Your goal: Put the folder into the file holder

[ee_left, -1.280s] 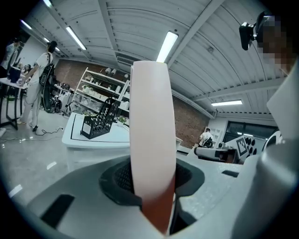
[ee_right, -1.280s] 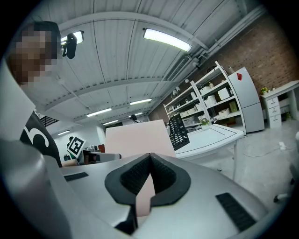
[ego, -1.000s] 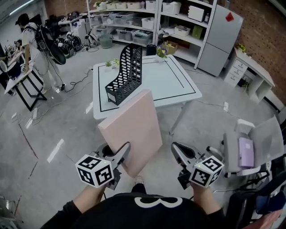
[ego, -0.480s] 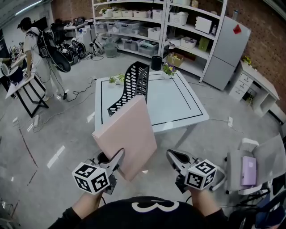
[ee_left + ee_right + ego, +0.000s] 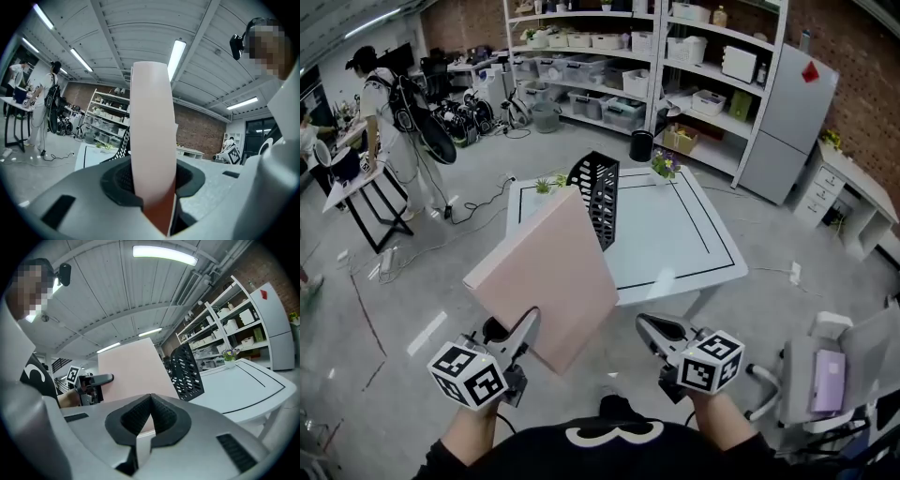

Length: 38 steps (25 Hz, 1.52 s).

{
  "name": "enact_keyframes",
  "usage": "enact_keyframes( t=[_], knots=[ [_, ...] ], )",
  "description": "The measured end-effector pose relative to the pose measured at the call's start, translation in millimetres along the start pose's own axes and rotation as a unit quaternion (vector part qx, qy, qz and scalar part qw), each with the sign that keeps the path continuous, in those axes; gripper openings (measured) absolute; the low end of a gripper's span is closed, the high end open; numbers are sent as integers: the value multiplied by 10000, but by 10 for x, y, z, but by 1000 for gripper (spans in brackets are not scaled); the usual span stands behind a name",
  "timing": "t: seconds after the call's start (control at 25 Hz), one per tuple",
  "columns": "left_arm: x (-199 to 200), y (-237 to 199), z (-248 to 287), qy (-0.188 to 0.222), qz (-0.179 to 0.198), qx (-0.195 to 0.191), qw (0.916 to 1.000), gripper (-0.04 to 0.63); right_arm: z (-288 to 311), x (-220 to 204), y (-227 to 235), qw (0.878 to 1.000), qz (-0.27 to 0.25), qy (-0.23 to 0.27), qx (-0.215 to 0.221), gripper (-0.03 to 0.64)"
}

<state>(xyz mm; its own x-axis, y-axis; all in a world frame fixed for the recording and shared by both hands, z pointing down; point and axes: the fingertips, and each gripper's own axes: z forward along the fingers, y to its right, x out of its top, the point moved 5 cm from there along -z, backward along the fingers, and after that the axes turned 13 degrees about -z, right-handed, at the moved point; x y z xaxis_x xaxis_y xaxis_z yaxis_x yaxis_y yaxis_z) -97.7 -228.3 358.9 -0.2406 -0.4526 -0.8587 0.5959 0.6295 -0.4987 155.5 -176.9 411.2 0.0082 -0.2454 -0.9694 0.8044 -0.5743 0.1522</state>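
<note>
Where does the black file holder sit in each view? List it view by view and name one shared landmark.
Head view: the black file holder stands upper centre on the white table, its lower part behind the pink folder.
Left gripper view: only a sliver of it shows, just left of the folder, near centre.
Right gripper view: right of centre, beside the folder's right edge.
Shared landmark: the pink folder.

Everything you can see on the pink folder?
The folder is a plain pale-pink rectangular slab, matte, with no label visible. It is held in the air, tilted, with its lower edge clamped in the jaws of the left gripper. Nothing else touches it. It is short of the table and the black file holder.
</note>
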Motion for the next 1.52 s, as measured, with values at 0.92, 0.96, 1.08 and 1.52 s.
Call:
enact_keyframes(
  t=[0.92, 0.96, 1.08, 1.52],
  knots=[
    [1499, -281, 743, 673, 1615, 375, 9839, 144, 1039, 687, 676, 9856, -578, -131, 1582, 5],
    [1524, -291, 814, 655, 1664, 346, 9833, 144, 1045, 696, 723, 9854, -592, -127, 1593, 5],
    [1592, -320, 1027, 558, 1814, 254, 9815, 144, 1056, 718, 869, 9857, -556, -73, 1592, 5],
    [1560, -455, 1655, 282, 2036, -68, 9786, 144, 1131, 687, 1306, 9869, -409, -39, 1563, 5]
  ],
)
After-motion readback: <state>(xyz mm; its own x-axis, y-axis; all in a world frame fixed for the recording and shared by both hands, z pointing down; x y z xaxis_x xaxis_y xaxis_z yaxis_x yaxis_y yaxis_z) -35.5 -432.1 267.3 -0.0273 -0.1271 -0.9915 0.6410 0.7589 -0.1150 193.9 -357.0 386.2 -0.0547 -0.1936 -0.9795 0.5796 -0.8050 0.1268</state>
